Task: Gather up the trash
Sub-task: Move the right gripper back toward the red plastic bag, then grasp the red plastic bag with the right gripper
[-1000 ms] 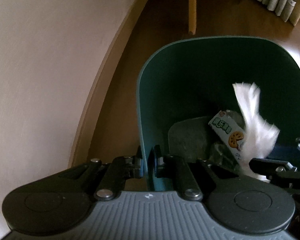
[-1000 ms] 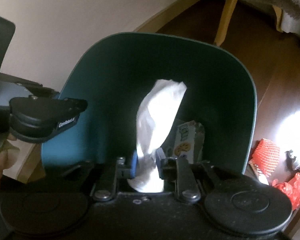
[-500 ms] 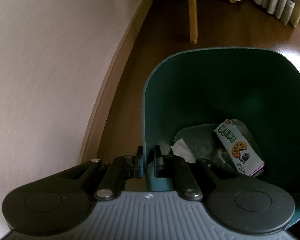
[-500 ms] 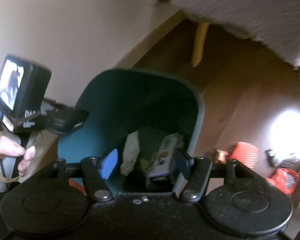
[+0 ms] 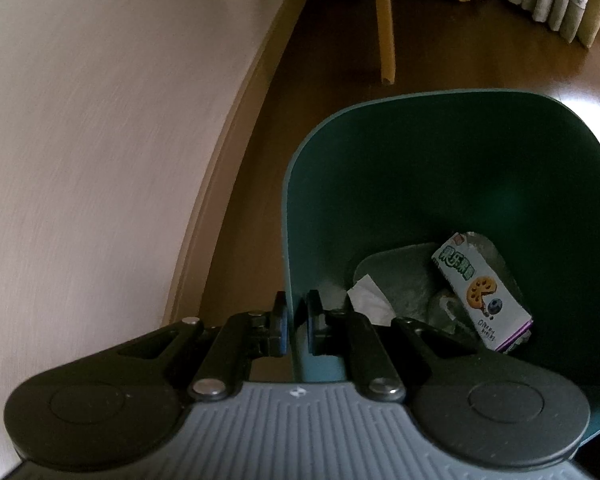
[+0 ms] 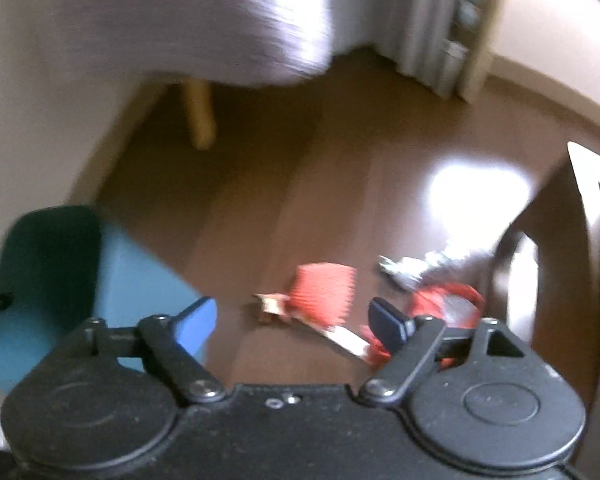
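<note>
Two views, two jobs. From the left wrist, the left gripper is clamped on the near wall of the bin, its pads pinching the rim and steadying the tub beside the wall. Inside, at the bottom, lie a white tissue and a printed carton, the carton leaning toward the right side. So part of the trash is already in.

From the right wrist, blurred, the right gripper has just been opening and now stands wide, with nothing between its jaws. It looks down at the floor, where the rest of the trash waits: a red mesh piece, a small scrap just left of it, a crumpled silvery wrapper and a red bag to the right, partly behind the right finger. The bin shows at the left edge of this view.

Judging from that, the step in hand is the reach for the next piece — probably the mesh. The next move calls for lowering the open jaws around it and closing gently, since mesh is light and may slip or snag its neighbours.
</note>
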